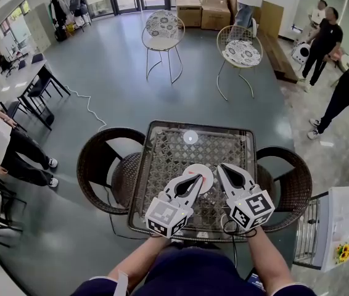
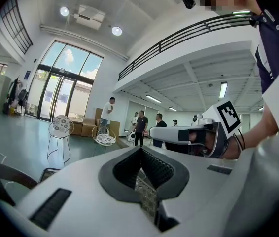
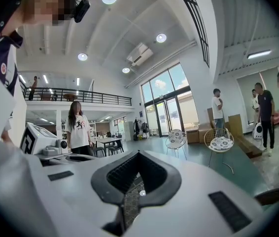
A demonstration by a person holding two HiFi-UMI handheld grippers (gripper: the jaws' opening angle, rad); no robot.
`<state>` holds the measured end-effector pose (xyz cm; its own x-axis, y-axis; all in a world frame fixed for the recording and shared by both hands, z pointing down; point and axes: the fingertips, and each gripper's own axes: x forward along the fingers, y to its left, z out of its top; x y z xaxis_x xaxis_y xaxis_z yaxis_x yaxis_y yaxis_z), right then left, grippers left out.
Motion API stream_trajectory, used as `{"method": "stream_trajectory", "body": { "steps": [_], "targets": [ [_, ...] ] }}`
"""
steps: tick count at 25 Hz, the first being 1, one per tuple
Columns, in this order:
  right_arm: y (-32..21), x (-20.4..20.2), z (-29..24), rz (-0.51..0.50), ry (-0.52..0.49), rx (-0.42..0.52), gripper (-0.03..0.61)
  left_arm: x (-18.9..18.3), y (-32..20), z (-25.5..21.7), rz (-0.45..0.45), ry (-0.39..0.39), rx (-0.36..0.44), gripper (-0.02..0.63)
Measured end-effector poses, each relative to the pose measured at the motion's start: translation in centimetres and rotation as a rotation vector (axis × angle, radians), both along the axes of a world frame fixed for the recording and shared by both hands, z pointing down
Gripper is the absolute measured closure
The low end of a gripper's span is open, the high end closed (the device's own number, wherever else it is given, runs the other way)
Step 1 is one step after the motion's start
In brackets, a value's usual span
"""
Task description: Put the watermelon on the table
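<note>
A white plate point(image 1: 204, 172) lies on the glass-topped wicker table point(image 1: 168, 145), near its front middle. A small red bit shows on the plate; I cannot tell whether it is the watermelon. My left gripper point(image 1: 197, 178) hovers with its tips over the plate, jaws shut and nothing between them. My right gripper point(image 1: 221, 166) is just to the plate's right, also shut and holding nothing. In the left gripper view the left gripper point(image 2: 140, 151) has its jaws meeting at the tips. The right gripper view shows the same for the right gripper point(image 3: 138, 155).
Dark wicker chairs stand at the table's left point(image 1: 103, 165) and right point(image 1: 290, 187). A white cabinet point(image 1: 338, 224) with a sunflower is at the right. Two wire chairs point(image 1: 162, 29) stand farther back. Several people stand at the back right and one sits at the left.
</note>
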<state>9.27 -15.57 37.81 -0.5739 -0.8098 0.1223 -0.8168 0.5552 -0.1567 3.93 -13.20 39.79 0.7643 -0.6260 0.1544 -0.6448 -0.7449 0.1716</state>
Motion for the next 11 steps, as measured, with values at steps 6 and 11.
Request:
{"method": "stream_trajectory", "body": {
  "steps": [6,11],
  "targets": [
    [-0.17,-0.25,-0.38,-0.001,0.008,0.009,0.577,-0.18,-0.19,-0.29,0.002,0.001,0.004,0.609],
    [-0.07,-0.28,-0.36,-0.002,0.012,0.014,0.577,-0.08,-0.08,-0.27,0.003,0.001,0.005,0.609]
  ]
}}
